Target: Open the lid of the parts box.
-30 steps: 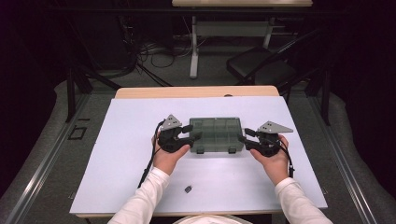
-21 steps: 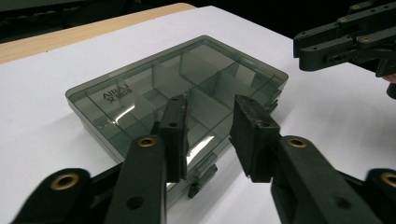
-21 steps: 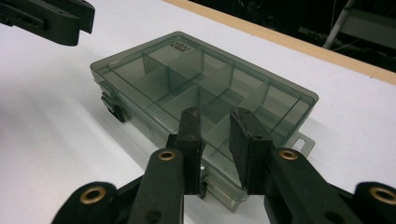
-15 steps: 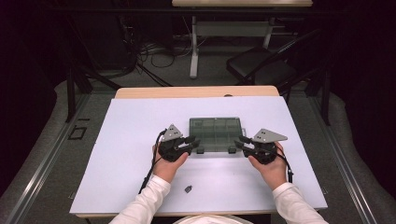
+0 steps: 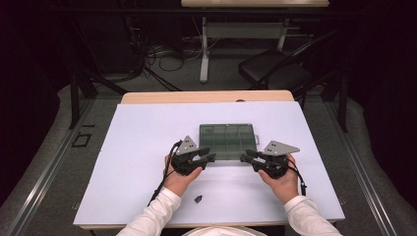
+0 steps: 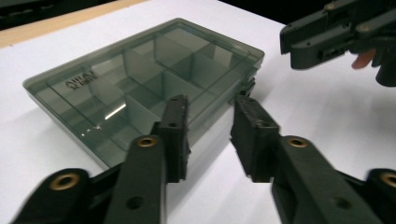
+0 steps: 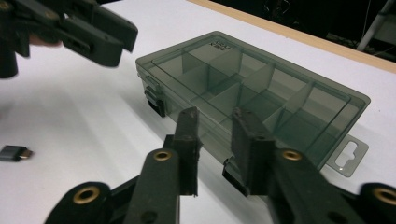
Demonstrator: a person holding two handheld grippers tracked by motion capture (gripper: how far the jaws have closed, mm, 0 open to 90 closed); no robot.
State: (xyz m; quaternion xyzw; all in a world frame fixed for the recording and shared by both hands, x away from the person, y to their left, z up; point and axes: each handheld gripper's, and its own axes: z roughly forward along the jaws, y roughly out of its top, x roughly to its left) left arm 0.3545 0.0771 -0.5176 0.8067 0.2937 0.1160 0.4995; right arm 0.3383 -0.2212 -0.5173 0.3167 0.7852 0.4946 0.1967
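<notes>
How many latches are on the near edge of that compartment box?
2. One latch on the compartment box sits just beyond the left gripper; the other latch lies between the right gripper jaws.

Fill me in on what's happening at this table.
A person sits at a white table with a two-jaw gripper in each hand, working on a closed, smoky clear compartment box. The left gripper and right gripper sit at the box's near corners, one on each side. Both sets of jaws have just been closing, yet the gripper views show a gap between them with nothing pinched. The box lies flat with its latches facing the person. A small dark adapter lies loose near the table's front edge.
</notes>
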